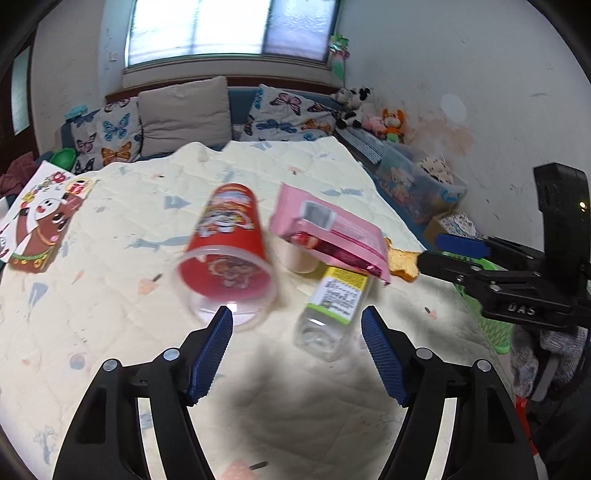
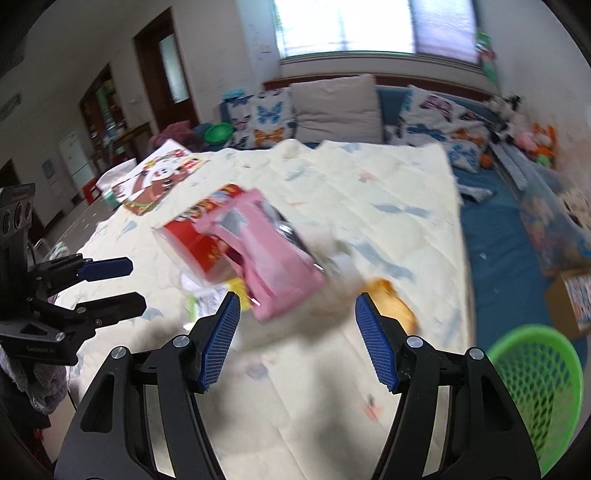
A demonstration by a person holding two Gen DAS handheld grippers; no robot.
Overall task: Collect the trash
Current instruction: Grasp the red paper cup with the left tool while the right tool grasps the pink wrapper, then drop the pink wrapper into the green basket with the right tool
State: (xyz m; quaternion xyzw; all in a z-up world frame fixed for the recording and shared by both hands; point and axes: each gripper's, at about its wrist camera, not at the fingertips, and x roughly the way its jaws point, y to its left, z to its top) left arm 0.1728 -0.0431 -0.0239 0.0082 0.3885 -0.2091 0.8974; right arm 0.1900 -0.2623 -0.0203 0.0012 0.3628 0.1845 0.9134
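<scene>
On the bed (image 1: 110, 332), the trash lies in one heap near its right edge: a red cup (image 1: 225, 251) on its side, a pink packet (image 1: 328, 229) and a clear bottle (image 1: 332, 306). The left claw (image 1: 297, 321) and the right claw (image 2: 295, 306) both stand wide and hold nothing. A green basket (image 2: 539, 387) stands beside the bed, off its right edge.

A lived-in home, a bedroom or family sitting room.

You are looking across a quilted cream bedspread (image 1: 110, 332) whose far edge meets a row of butterfly-print cushions (image 1: 110, 136) and a plain beige cushion (image 1: 184, 114) under a wide window (image 1: 229, 33). Along the bedspread's right edge, stuffed toys (image 1: 384, 122) line the scuffed white wall above a clear storage bin (image 1: 417, 184). A cartoon-printed box (image 1: 37, 218) lies at the left edge. From your right-hand camera, a wooden door (image 2: 166, 70) opens to more rooms, and a green mesh basket (image 2: 539, 391) stands on the blue floor.
</scene>
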